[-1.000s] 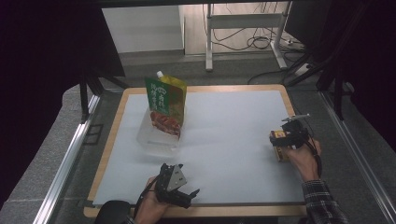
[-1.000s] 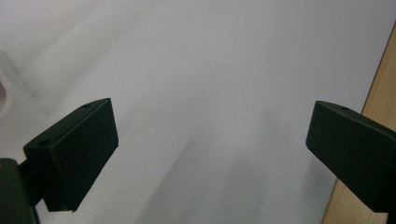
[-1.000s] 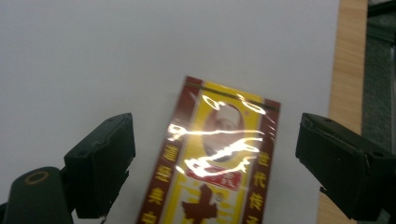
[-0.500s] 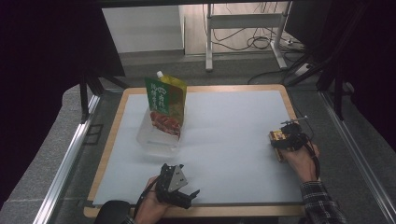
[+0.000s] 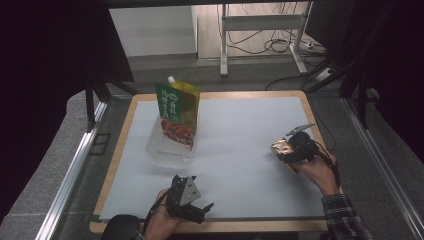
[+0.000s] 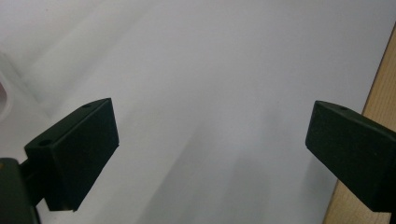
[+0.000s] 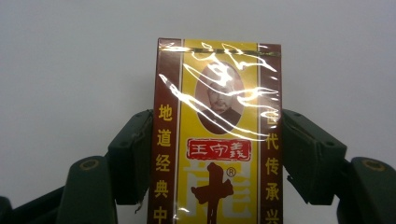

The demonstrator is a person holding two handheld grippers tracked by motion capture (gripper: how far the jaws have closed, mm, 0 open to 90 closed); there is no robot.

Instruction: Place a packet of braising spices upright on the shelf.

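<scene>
since the earlier frame the right gripper [image 5: 286, 151] has slid a little across the white mat [image 5: 240, 135] toward its middle, off the wooden rim, and its jaws have just been closing on the small box [image 5: 281, 148] between them. the left gripper [image 5: 197, 210] sits where it was at the near edge, jaws spread wide with nothing between them; its own view shows bare mat and a strip of the board's edge [image 6: 380, 98].

the step in hand looks like the pick-up: the right gripper [image 7: 212, 158] now has the box [image 7: 217, 135] clamped by its 2 long sides, the pads pressing on the wrapper. i judge the lift has barely begun, and the likely goal is the clear plastic tub [image 5: 167, 150] over at the far left, where a green and yellow spouted pouch [image 5: 177, 112] already stands upright. the next move calls for a steady carry across the mat, well clear of the pouch's top, then a tidy lowering into the tub beside it without knocking it over.

the box is slim and upright in the jaws, yellow down the middle with dark red bands at each side, chinese characters, an oval portrait and a red label. it is wrapped in glossy film that catches the light, so it may be slippery under the pads.
</scene>
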